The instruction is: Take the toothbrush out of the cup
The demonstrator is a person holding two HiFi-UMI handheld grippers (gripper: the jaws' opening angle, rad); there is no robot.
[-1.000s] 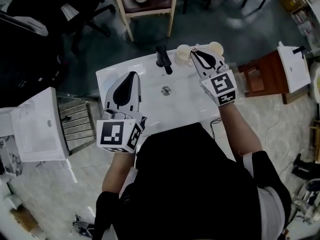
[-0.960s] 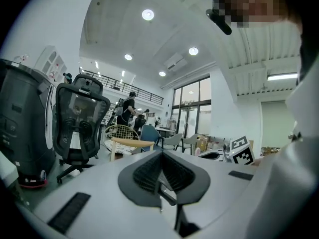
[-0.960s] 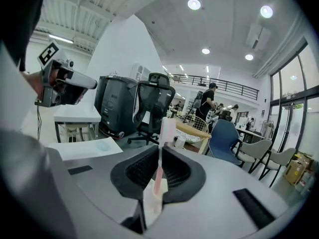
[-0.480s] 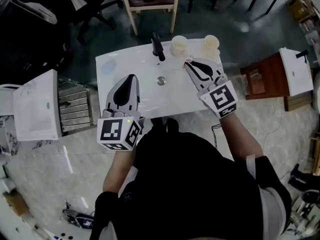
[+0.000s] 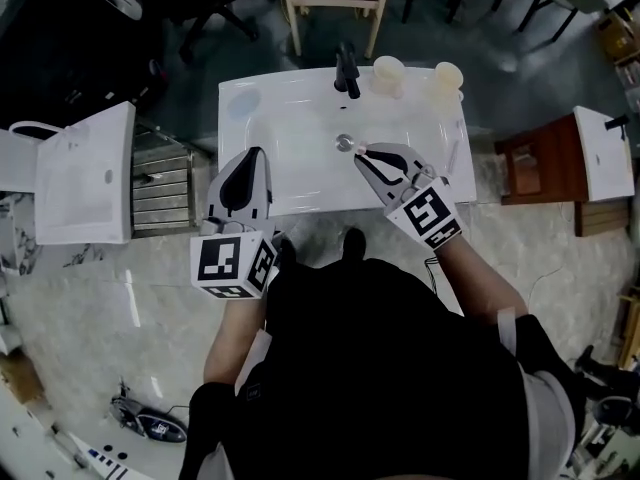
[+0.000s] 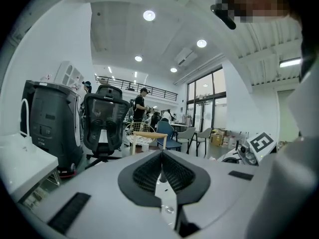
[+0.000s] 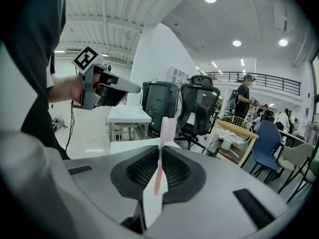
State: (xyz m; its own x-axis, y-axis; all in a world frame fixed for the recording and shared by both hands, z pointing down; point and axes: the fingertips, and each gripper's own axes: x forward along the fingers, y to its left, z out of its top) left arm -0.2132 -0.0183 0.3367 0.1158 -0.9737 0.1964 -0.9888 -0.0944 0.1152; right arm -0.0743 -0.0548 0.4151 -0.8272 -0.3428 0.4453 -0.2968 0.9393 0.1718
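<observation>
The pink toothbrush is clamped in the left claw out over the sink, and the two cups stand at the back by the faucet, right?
Not the left. The right claw clamps the pink toothbrush, as the right gripper view shows; the left claw is shut on nothing. The rest holds: over the sink, two cups by the faucet.

Head view dim, greyish. Gripper views brighter under ceiling lights [image 6: 148,15]. Fisheye edges bent, corners black, foreground perhaps soft.
</observation>
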